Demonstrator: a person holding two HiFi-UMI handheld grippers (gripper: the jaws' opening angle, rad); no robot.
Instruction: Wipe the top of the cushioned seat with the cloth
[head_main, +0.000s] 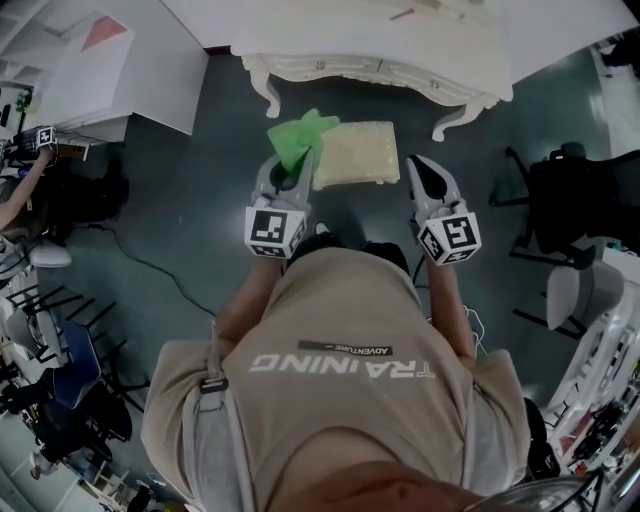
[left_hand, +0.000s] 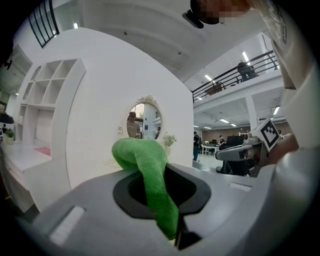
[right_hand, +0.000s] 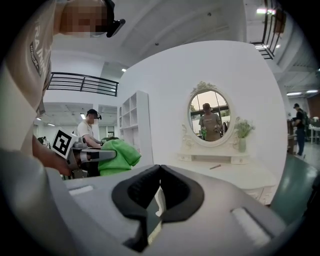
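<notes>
A bright green cloth (head_main: 300, 137) sticks out of my left gripper (head_main: 290, 170), which is shut on it and held above the floor just left of the seat. In the left gripper view the cloth (left_hand: 146, 165) runs down between the jaws of the left gripper (left_hand: 167, 205) and bunches above them. The cushioned seat (head_main: 356, 153) is a cream, tufted square in front of the dressing table. My right gripper (head_main: 422, 172) hovers just right of the seat, and its jaws (right_hand: 158, 190) meet with nothing in them. The cloth (right_hand: 117, 155) also shows at left in the right gripper view.
A white carved dressing table (head_main: 380, 45) stands just beyond the seat, with an oval mirror (right_hand: 210, 117) on it. A white shelf unit (head_main: 110, 70) is at far left, a dark office chair (head_main: 575, 200) at right. A cable (head_main: 150, 265) trails on the floor.
</notes>
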